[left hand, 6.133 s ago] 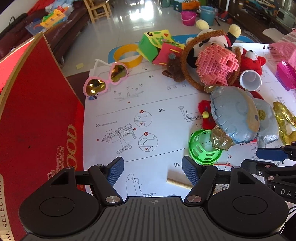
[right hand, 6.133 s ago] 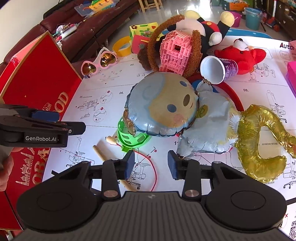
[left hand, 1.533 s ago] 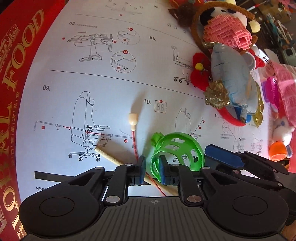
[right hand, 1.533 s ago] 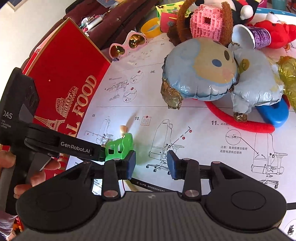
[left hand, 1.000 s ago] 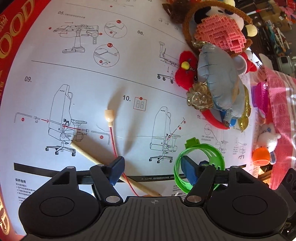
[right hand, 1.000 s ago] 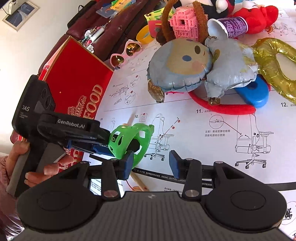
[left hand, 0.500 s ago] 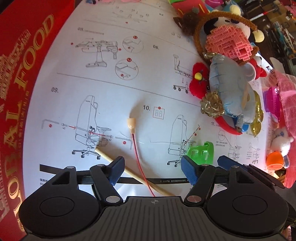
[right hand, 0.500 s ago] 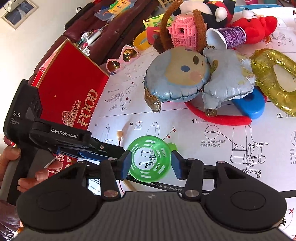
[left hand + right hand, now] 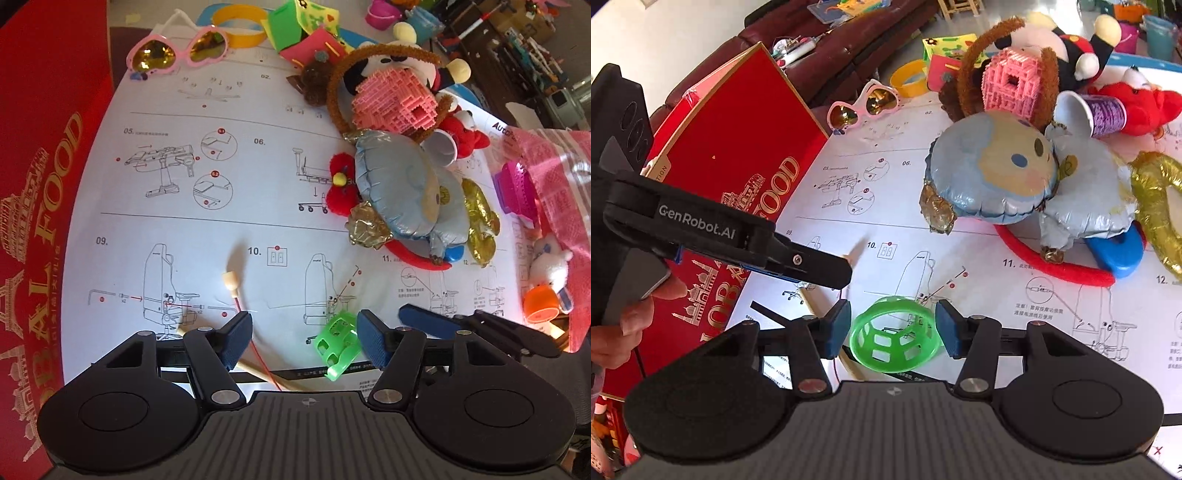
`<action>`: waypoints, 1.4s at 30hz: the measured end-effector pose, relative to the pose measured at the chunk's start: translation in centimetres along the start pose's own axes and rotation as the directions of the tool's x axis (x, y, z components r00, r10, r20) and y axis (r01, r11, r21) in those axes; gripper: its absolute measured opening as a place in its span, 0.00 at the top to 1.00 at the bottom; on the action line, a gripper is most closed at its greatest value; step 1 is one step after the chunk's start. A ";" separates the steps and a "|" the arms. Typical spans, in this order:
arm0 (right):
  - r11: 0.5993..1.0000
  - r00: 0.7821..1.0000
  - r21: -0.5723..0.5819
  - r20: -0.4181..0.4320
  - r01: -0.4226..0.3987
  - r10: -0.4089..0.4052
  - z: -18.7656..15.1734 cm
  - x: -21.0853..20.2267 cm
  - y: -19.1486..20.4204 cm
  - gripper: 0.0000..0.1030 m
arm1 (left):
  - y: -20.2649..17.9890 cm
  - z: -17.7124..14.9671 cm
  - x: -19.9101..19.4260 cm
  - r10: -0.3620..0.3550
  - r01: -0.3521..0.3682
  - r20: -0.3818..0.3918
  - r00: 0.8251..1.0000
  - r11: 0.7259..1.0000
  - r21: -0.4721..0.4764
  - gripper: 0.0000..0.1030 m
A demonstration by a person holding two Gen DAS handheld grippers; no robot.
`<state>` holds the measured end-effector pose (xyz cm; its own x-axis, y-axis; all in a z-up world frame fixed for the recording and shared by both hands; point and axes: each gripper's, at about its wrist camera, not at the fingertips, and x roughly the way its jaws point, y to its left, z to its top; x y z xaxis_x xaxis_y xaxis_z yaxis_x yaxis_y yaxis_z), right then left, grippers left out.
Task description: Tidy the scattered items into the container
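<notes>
A green plastic lattice half-ball sits between the jaws of my right gripper, which stand wide at its sides; I cannot tell if they touch it. It also shows in the left wrist view, just inside the right finger of my open, empty left gripper. A wooden stick with a red cord and bead lies under the left gripper. The red box stands at the left.
A foil balloon doll, pink block toy, plush toys, gold foil balloon, heart sunglasses and a yellow ring lie on the paper instruction sheet. The left gripper body is close at left.
The green half-ball passed from the left gripper to between the right gripper's jaws. The left gripper opened, drew back and tilted up to see more of the table.
</notes>
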<state>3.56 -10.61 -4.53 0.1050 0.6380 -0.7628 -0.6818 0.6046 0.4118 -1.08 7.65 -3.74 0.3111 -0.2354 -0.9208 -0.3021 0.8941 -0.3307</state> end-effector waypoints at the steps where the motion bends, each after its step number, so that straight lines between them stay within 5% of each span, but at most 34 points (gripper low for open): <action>1: 1.000 1.000 0.012 0.007 0.014 -0.014 0.1 -0.1 -0.3 0.47 | 0.2 -0.1 0.0 -0.004 0.004 -0.002 1.000 1.000 -0.001 0.28; 9: 0.997 0.998 0.060 0.000 0.055 -0.056 1.0 0.5 -1.3 0.51 | -1.6 -2.1 -1.3 -0.019 0.016 0.024 1.000 0.991 0.130 0.28; 14: 0.994 0.996 0.057 -0.024 0.089 -0.088 1.5 2.0 -1.1 0.57 | -3.8 -3.2 -0.4 0.037 -0.052 0.061 0.997 0.967 0.250 0.34; 24: 0.990 0.994 0.096 -0.002 0.107 -0.107 1.0 0.6 -2.7 0.56 | -0.8 -0.8 3.1 0.081 -0.081 0.007 0.997 0.991 0.107 0.42; 28: 0.990 0.993 0.078 0.001 0.120 -0.120 0.3 0.1 -2.8 0.56 | -1.1 -0.7 1.3 0.070 -0.077 0.056 0.996 0.989 0.126 0.42; 34: 0.988 0.988 0.015 -0.022 0.152 -0.151 -0.8 -0.8 -3.4 0.55 | -3.9 -3.0 -1.6 0.057 -0.104 0.142 0.988 0.931 0.349 0.21; 40: 0.989 0.989 -0.023 -0.017 0.145 -0.145 -1.3 -0.7 -2.4 0.55 | -7.0 -4.9 0.5 0.073 -0.143 0.161 0.984 0.862 0.485 0.23; 42: 0.988 0.989 -0.034 -0.015 0.150 -0.150 -1.4 -0.8 -2.4 0.55 | -7.3 -5.0 1.5 0.091 -0.156 0.153 0.984 0.854 0.496 0.34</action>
<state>4.11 -13.22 -5.56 0.1955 0.5328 -0.8234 -0.6823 0.6770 0.2760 -2.92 -1.14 -3.73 0.4166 -0.0919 -0.9044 0.1401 0.9895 -0.0360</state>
